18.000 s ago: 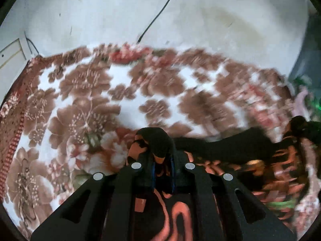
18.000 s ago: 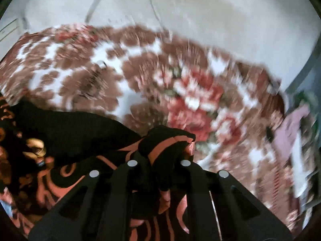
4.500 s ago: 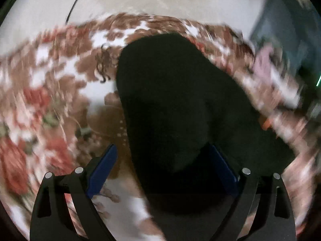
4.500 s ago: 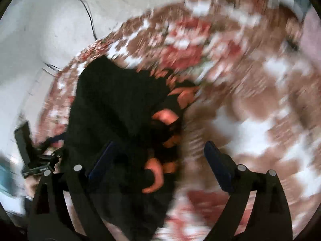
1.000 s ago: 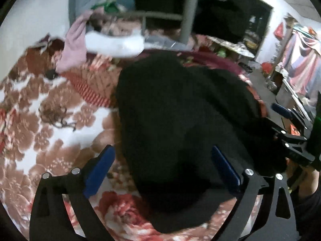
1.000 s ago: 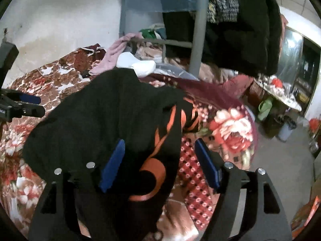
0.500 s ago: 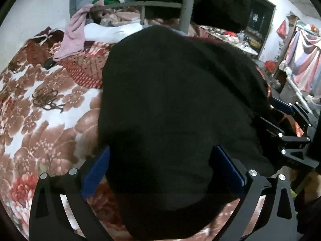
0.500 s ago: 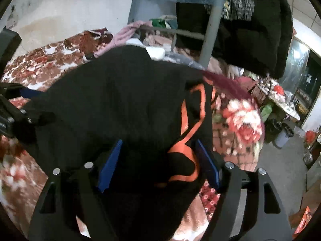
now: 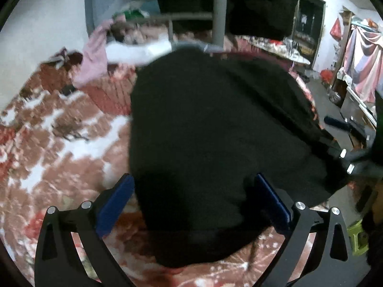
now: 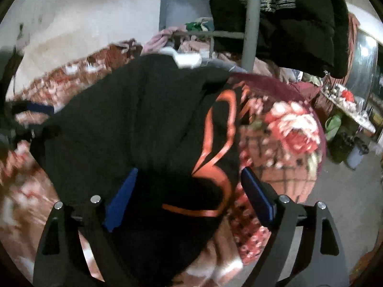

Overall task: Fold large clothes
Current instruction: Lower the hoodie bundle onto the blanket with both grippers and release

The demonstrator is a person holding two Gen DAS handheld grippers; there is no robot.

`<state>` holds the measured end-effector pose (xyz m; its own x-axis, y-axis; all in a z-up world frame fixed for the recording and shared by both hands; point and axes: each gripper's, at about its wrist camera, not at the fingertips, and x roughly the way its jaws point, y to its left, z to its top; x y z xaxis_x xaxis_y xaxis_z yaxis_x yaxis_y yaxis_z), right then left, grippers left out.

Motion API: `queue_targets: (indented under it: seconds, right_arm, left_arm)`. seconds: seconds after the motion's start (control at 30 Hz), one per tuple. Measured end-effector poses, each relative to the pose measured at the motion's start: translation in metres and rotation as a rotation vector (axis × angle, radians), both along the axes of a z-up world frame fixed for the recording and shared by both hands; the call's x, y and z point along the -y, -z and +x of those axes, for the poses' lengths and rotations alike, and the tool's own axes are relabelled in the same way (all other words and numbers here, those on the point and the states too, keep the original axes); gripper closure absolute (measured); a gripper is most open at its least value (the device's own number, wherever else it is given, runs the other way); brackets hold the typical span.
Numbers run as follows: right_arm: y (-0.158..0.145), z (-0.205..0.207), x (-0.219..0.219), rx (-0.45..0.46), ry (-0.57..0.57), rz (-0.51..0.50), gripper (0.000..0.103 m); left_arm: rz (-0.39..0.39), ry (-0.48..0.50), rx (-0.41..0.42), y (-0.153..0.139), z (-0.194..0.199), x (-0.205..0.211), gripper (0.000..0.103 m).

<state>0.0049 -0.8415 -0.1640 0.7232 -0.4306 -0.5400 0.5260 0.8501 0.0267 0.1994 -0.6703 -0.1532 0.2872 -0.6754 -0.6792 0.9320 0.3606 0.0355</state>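
A folded black garment (image 9: 215,131) with an orange pattern (image 10: 215,143) lies over the floral blanket (image 9: 59,143) on the bed. My left gripper (image 9: 191,191) stands wide around its near left end, and blanket shows between the left pad and the cloth. At the garment's other end my right gripper (image 10: 189,191) has its jaws opening; the cloth lies between them, with a strip of blanket (image 10: 287,131) showing beside the right pad. Each gripper appears at the edge of the other's view: the right gripper (image 9: 344,148) and the left gripper (image 10: 31,119).
A grey metal post (image 9: 219,9) and rail stand behind the bed, with dark clothes (image 10: 299,24) hanging above. A pink garment (image 9: 95,55) and a white one (image 9: 138,50) lie at the bed's far end. Bare floor and a green stool (image 9: 356,234) are to the right.
Both grippers have sunk toward the bed with the black garment between them. The right jaws have spread wider, and the cloth no longer covers the left pads.
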Motion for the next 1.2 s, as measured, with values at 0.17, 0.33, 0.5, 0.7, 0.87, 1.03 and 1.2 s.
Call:
queue_targets:
  seconds: [0.17, 0.33, 0.5, 0.7, 0.87, 1.03, 1.2]
  right_arm:
    - [-0.067, 0.058, 0.05, -0.024, -0.009, 0.025, 0.01]
    - [-0.054, 0.101, 0.167, -0.053, 0.001, 0.503, 0.01]
    - [-0.022, 0.133, 0.19, -0.151, -0.108, 0.68, 0.01]
    - [0.003, 0.17, 0.179, -0.226, -0.158, 0.637, 0.021]
    - [-0.023, 0.154, 0.17, -0.183, -0.214, 0.552, 0.082]
    - [-0.079, 0.13, 0.144, -0.084, -0.254, 0.412, 0.085]
    - [-0.032, 0.145, 0.174, -0.202, -0.164, 0.415, 0.084]
  left_arm:
    - [-0.013, -0.048, -0.019, -0.008, 0.009, 0.004, 0.005]
    - [-0.02, -0.025, -0.019, -0.014, 0.007, 0.007, 0.005]
    - [0.001, -0.018, -0.001, -0.009, 0.017, 0.012, 0.005]
    - [0.015, -0.019, -0.095, 0.006, 0.035, 0.037, 0.005]
    - [-0.016, -0.014, -0.1, 0.007, 0.031, 0.044, 0.005]
    - [-0.058, 0.034, -0.116, -0.015, 0.019, 0.045, 0.005]
    - [0.035, 0.041, -0.144, 0.004, 0.013, 0.059, 0.006]
